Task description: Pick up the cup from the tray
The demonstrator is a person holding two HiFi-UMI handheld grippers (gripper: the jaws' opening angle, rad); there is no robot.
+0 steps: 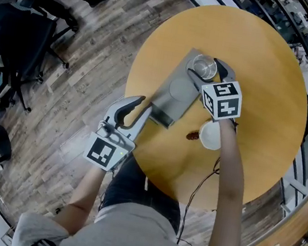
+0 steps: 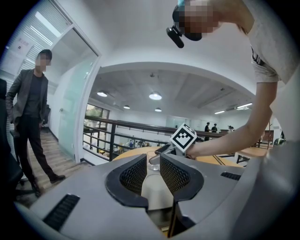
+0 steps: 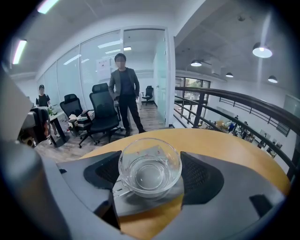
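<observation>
A clear glass cup (image 1: 203, 67) (image 3: 150, 167) stands at the far end of a grey tray (image 1: 173, 93) (image 3: 140, 202) on the round wooden table (image 1: 266, 73). My right gripper (image 1: 207, 71) (image 3: 150, 174) reaches over the tray with a pad against each side of the cup; the cup's handle points toward the camera at the lower left. My left gripper (image 1: 139, 107) (image 2: 151, 174) is at the table's near left edge, closed on the tray's near end, which shows as a pale strip (image 2: 151, 187) between its pads.
A white bowl (image 1: 210, 135) and a small brown object (image 1: 192, 136) lie on the table near my right forearm. A cable (image 1: 202, 182) runs off the table's near edge. Office chairs (image 1: 22, 41) and a standing person (image 3: 123, 93) are on the wooden floor to the left.
</observation>
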